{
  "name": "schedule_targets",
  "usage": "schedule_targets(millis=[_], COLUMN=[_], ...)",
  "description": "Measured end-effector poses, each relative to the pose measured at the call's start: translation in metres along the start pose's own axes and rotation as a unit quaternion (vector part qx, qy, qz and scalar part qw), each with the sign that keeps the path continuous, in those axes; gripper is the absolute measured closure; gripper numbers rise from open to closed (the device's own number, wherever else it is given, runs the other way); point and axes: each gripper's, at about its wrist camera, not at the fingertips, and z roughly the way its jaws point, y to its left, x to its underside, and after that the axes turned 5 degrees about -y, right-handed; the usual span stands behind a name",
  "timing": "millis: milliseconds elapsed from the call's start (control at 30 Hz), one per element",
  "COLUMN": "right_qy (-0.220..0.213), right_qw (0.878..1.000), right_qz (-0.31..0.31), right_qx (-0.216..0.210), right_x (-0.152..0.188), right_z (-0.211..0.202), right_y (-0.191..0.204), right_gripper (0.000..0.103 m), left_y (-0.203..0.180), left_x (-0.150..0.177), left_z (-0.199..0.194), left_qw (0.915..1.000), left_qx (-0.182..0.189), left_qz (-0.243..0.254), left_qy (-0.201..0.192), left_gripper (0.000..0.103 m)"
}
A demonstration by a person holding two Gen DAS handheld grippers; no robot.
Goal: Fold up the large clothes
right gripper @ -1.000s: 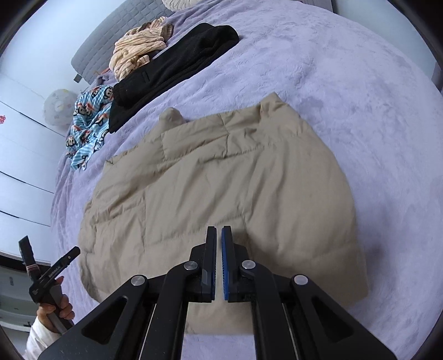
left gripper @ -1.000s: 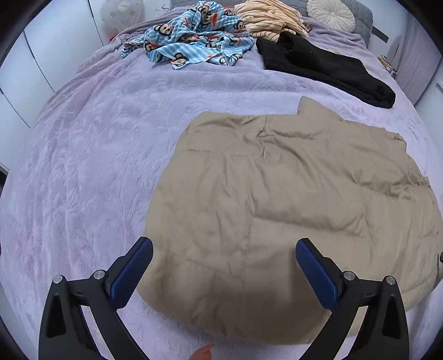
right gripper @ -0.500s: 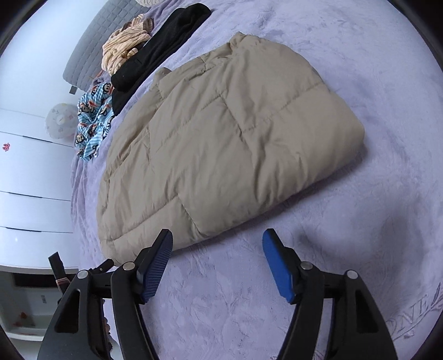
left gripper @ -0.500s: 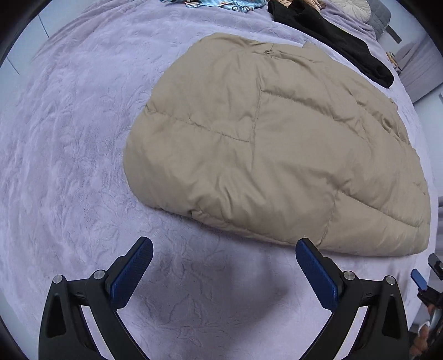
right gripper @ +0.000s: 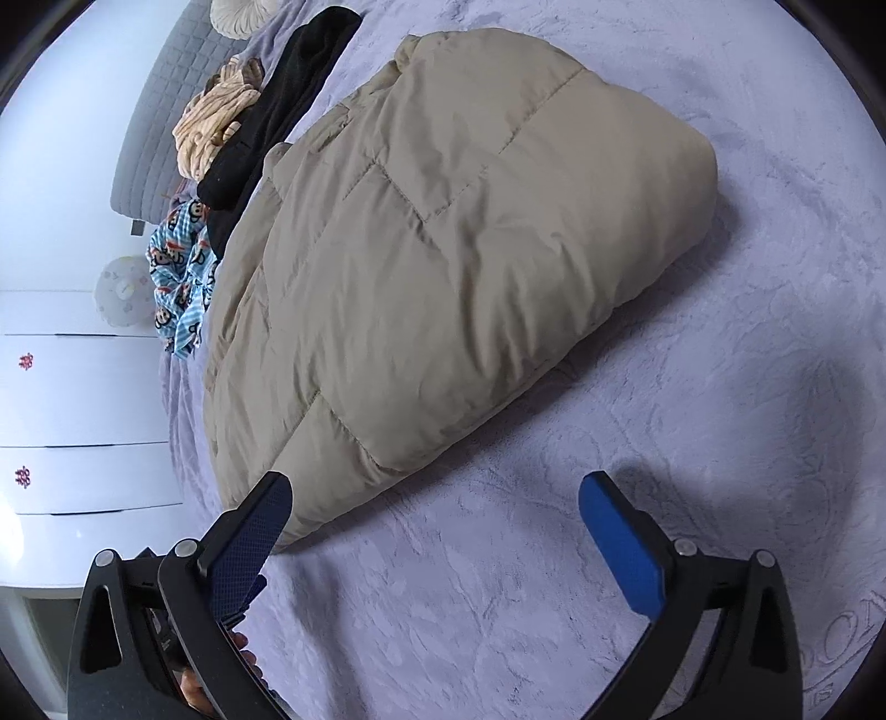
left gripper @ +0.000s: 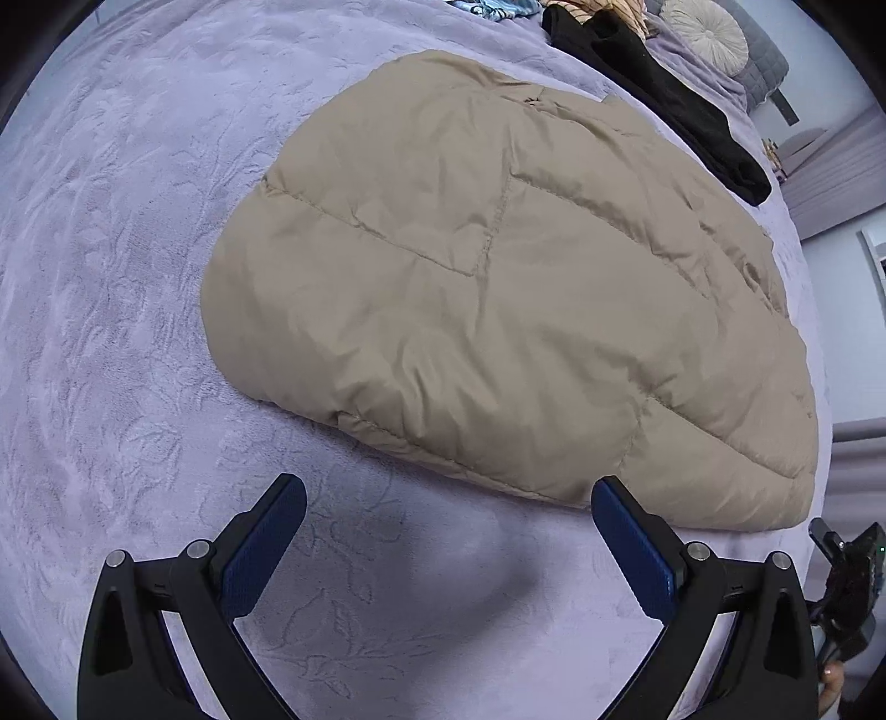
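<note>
A beige quilted puffer jacket [left gripper: 498,288] lies folded in a thick pad on the lilac bedspread [left gripper: 111,332]. It also shows in the right wrist view [right gripper: 432,266]. My left gripper [left gripper: 448,526] is open and empty, low over the bedspread just short of the jacket's near edge. My right gripper [right gripper: 434,523] is open and empty, near the jacket's near corner, with its left finger in front of the jacket's edge. The right gripper's body shows at the lower right of the left wrist view [left gripper: 847,587].
A black garment [left gripper: 653,83], a striped cream garment [right gripper: 216,133] and a blue monkey-print garment [right gripper: 180,271] lie at the head of the bed. A round cushion [left gripper: 706,33] leans on the grey headboard [right gripper: 160,127]. White cabinets [right gripper: 66,399] stand beside the bed.
My right gripper opened and let go of the jacket. Both grippers pulled back toward the near edge of the bed, and the jacket now lies folded over in front of them.
</note>
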Motion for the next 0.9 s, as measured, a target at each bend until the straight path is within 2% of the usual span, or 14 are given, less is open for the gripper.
schedule_targets(millis=[133, 300, 400, 600, 667, 800, 900], right_qy=[-0.008, -0.014, -0.022, -0.04, -0.043, -0.042, -0.036], right_qw=[1.0, 0.998, 0.996, 0.99, 0.988, 0.982, 0.977], right_qz=[0.022, 0.055, 0.078, 0.109, 0.116, 0.128, 0.138], right_qx=[-0.009, -0.029, -0.044, -0.084, -0.096, -0.135, -0.161], right_x=[-0.002, -0.008, -0.013, -0.027, -0.034, -0.047, -0.053], right_z=[0.002, 0.01, 0.016, 0.026, 0.03, 0.042, 0.05], right_y=[-0.007, -0.016, -0.02, -0.024, -0.022, -0.013, -0.012], right_gripper=[0.0, 0.0, 0.0, 0.0, 0.0, 0.0, 0.0], left_y=[0.012, 0.029, 0.032, 0.058, 0.056, 0.044, 0.043], left_x=[-0.004, -0.012, -0.013, -0.017, -0.024, -0.042, -0.05], left_z=[0.001, 0.013, 0.019, 0.031, 0.038, 0.036, 0.044], left_qw=[0.9979, 0.9924, 0.9901, 0.9772, 0.9748, 0.9713, 0.9709], left_qx=[0.051, 0.084, 0.092, 0.141, 0.151, 0.169, 0.16], left_qz=[-0.04, -0.088, -0.105, -0.159, -0.164, -0.164, -0.174], left_qy=[0.0, 0.018, 0.01, 0.003, 0.003, -0.035, -0.04], left_gripper=[0.0, 0.0, 0.0, 0.0, 0.0, 0.0, 0.0])
